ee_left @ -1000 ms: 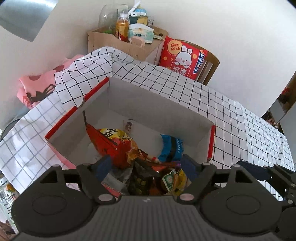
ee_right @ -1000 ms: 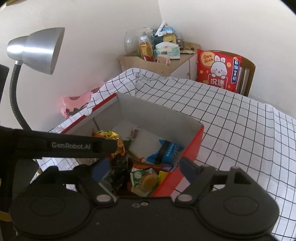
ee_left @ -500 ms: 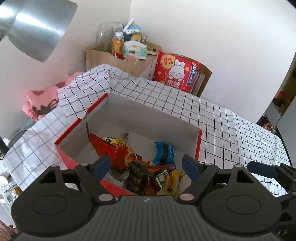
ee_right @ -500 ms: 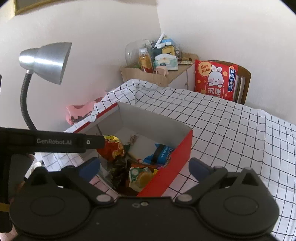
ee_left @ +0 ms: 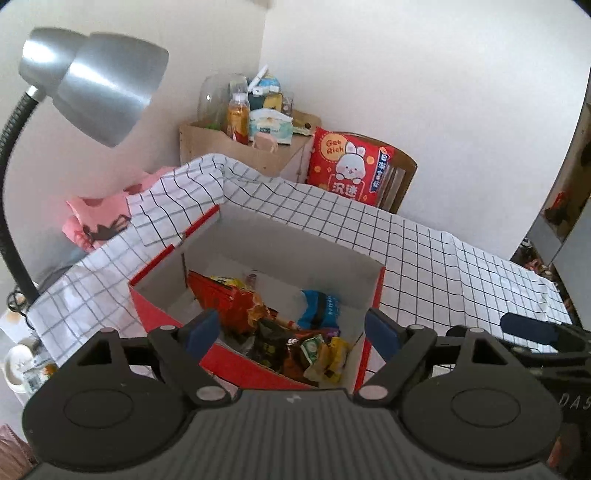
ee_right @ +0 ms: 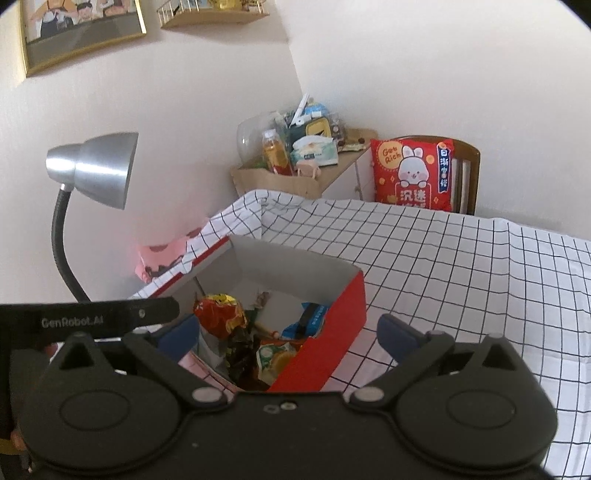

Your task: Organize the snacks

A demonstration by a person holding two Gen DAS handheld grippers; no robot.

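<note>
One red box (ee_left: 255, 365) of snack packs (ee_left: 295, 332) sits on the checked desk (ee_left: 443, 266), one lamp (ee_left: 103, 85) beside it. Left tongs (ee_left: 291, 332) gape wide and empty; right tongs (ee_right: 288, 332), jaws just opened further, hold nothing. Only the right view shows one framed picture (ee_right: 81, 29) and one shelf (ee_right: 214, 14).

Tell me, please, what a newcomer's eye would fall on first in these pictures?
Probably the red box of snack packets on the checked tablecloth, below the open, empty left gripper and right gripper. Next, the silver lamp at left and the red rabbit cushion on the far chair.
</note>
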